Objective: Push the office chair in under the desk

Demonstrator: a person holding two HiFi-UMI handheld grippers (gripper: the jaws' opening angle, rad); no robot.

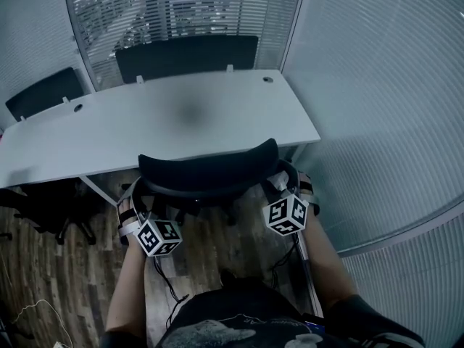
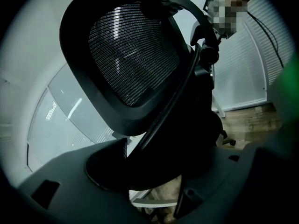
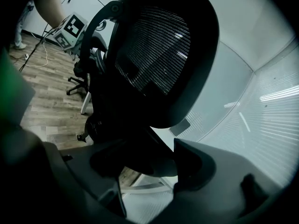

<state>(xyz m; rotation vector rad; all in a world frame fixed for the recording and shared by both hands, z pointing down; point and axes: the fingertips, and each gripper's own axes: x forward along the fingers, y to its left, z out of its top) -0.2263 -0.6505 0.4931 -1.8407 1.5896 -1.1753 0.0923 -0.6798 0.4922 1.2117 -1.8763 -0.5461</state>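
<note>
1. The left gripper point(image 1: 136, 200) has its jaws clamped on the left edge of the office chair point(image 1: 210, 169) backrest.
2. The right gripper point(image 1: 288, 181) has its jaws clamped on the backrest's right edge.
3. The chair stands between the grippers, close against the desk point(image 1: 167, 118) ahead of them.

Left gripper point(image 1: 142, 207): my grey two-jaw gripper with a marker cube, jaws clamped on the black mesh office chair point(image 1: 210, 171) at its left side.
Right gripper point(image 1: 287, 194): likewise clamped, at its right side.
Forearms point(image 1: 130, 288): bare, both reaching forward, level.
</note>
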